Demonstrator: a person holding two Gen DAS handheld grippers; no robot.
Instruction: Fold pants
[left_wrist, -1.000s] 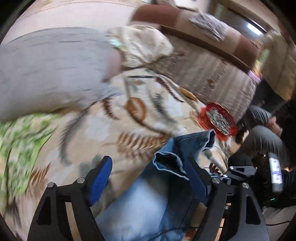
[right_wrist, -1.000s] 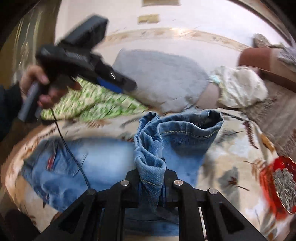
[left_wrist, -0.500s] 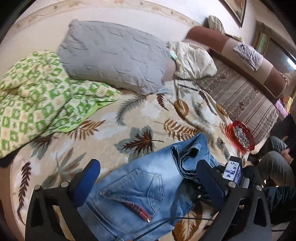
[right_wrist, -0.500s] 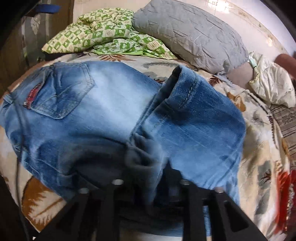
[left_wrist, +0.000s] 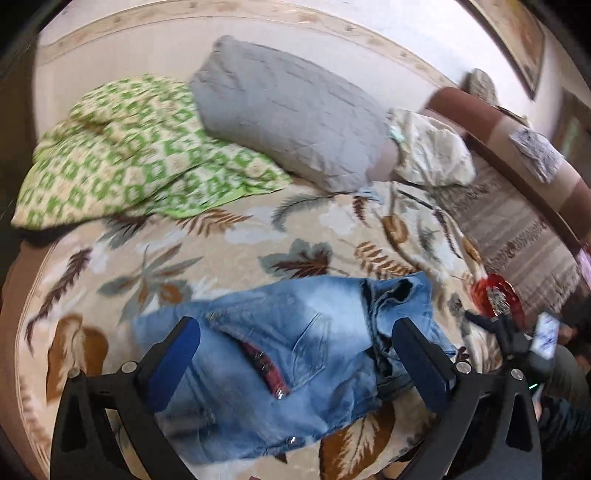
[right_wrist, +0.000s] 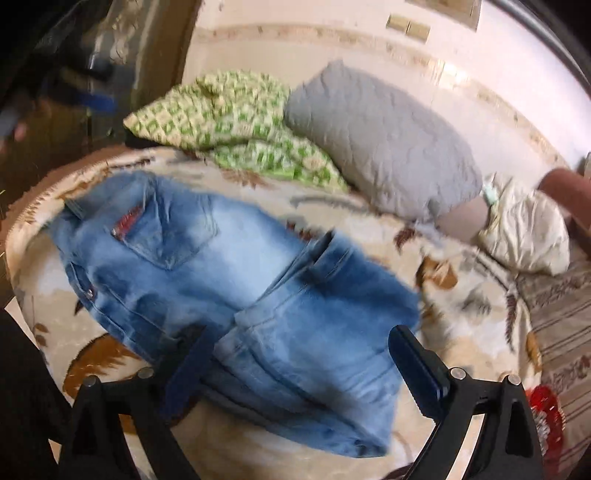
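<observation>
Lying folded on the leaf-print blanket (left_wrist: 229, 258), the jeans (left_wrist: 295, 343) sit below both grippers. The left gripper (left_wrist: 295, 354) has its jaws spread wide, gripping nothing. The right gripper (right_wrist: 295, 358) is opening, the denim loose between its fingers. Only the left view shows the red bowl (left_wrist: 496, 295) clearly; the right view shows the legs doubled over the seat.
</observation>
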